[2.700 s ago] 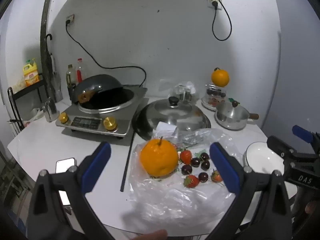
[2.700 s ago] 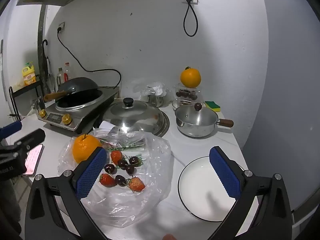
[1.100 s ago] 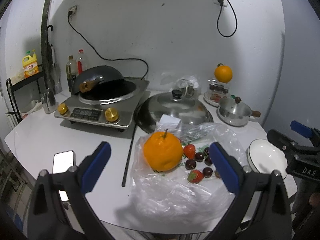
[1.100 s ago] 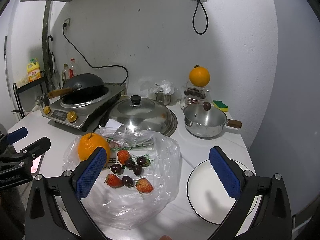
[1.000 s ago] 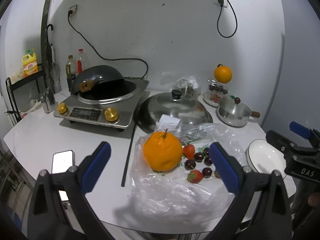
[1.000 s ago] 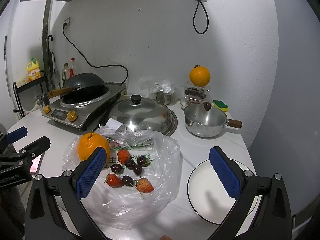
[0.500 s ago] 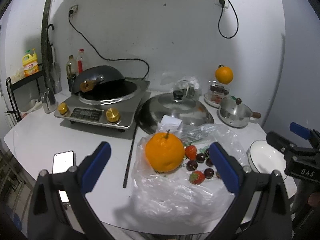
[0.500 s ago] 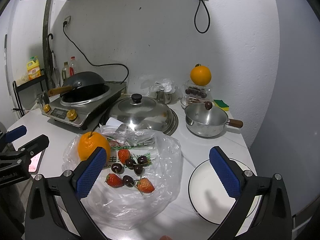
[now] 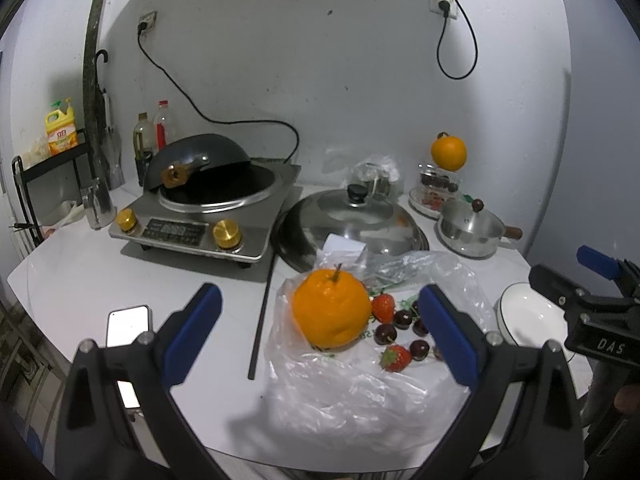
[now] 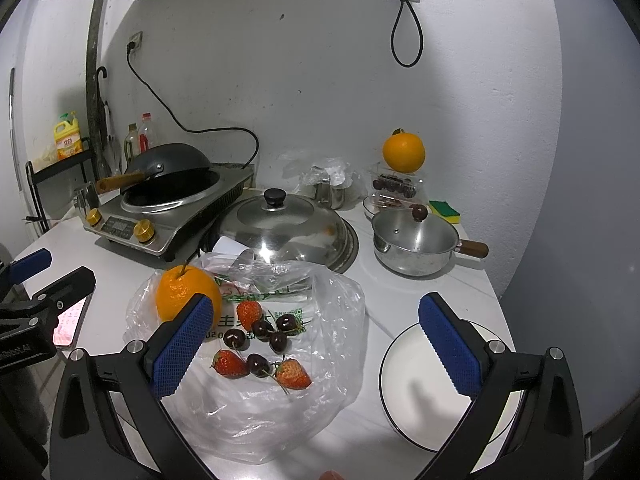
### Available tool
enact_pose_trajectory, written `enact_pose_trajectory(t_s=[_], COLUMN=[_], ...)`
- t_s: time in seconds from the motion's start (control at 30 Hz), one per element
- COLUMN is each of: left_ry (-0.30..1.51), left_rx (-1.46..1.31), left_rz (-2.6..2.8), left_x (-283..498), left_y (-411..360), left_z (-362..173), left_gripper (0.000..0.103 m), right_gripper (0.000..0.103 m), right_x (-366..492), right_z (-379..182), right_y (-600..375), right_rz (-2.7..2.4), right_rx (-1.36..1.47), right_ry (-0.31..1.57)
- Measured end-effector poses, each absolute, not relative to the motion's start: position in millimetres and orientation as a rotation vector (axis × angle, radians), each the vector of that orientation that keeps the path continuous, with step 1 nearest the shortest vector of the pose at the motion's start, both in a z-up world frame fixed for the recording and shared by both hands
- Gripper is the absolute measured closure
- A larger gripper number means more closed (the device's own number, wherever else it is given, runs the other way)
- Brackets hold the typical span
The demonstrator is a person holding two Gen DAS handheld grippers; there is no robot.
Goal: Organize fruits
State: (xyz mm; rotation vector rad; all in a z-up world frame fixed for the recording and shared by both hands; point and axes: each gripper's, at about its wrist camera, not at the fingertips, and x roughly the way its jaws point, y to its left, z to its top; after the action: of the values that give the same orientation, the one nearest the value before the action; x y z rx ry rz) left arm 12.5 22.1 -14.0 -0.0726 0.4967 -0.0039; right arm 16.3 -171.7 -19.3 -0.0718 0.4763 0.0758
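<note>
A large orange (image 9: 330,312) (image 10: 182,294) rests on a clear plastic bag (image 9: 360,392) (image 10: 256,408) spread on the white table, beside strawberries (image 10: 249,314) and several dark cherries (image 10: 262,330). An empty white plate (image 10: 420,384) (image 9: 524,316) lies to the bag's right. My left gripper (image 9: 320,336) hangs open above the table's near edge, with the orange between its blue pads and farther off. My right gripper (image 10: 316,348) is open too, held over the bag and plate. Each gripper shows at the edge of the other's view.
A second orange (image 10: 403,151) tops a clear box of cherries at the back. A small steel pot (image 10: 416,246), a big steel lid (image 10: 280,224), an induction cooker with a wok (image 9: 208,208), a phone (image 9: 127,322) and a black chopstick (image 9: 262,312) share the table.
Both grippers drifted slightly, so the scene shifted a little in each view. Fruit, bag and plate have not moved, and both grippers stay open.
</note>
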Motion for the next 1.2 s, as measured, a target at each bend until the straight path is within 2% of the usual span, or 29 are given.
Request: enact_pose_trajectory(t_s=[0.5, 1.2], left_ry=[0.504, 0.585], left_rx=[-0.082, -0.151], left_rz=[0.000, 0.081], left_x=[19.5, 44.5], left_y=[27.6, 89.5], left_z=[-14.8, -62.4], left_gripper=[0.003, 0.003], right_gripper=[0.000, 0.000], right_x=[23.9, 85.0], right_z=[-21.1, -58.3], right_y=[-165.3, -102.7], right_rz=[0.081, 0.254], right_rx=[-0.082, -0.131], right_ry=[0.479, 0.604])
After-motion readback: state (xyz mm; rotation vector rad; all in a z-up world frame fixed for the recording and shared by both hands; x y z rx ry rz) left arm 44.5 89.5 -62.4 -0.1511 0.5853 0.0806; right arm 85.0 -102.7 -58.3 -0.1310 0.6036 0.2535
